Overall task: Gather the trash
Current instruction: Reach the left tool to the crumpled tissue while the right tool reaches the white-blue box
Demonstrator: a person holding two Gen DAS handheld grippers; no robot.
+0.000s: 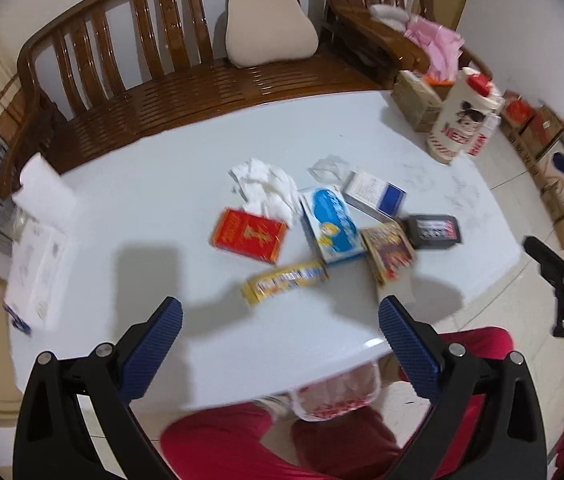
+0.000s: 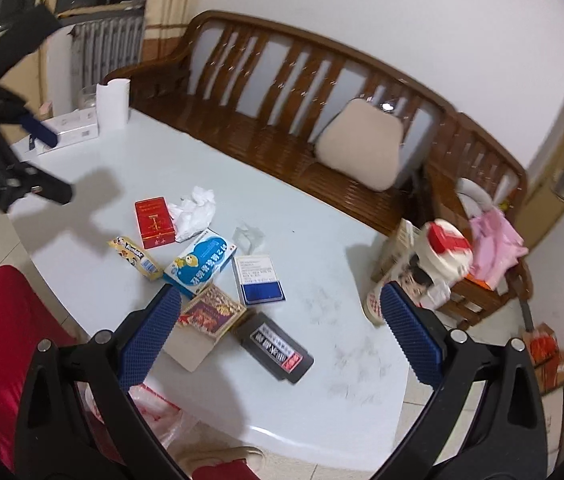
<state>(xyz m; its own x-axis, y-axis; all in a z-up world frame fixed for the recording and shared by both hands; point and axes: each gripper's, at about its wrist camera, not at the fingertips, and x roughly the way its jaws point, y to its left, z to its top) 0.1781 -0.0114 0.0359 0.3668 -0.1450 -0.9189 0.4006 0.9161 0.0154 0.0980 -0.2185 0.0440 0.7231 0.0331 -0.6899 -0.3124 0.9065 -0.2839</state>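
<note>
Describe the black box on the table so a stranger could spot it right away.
On the pale table before the wooden bench, find the cluster of small boxes. The black box lies at its near right end, beside the gold patterned box; it is the only dark one.

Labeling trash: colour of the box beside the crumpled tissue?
Red with gold print; clearest in the right wrist view.
</note>
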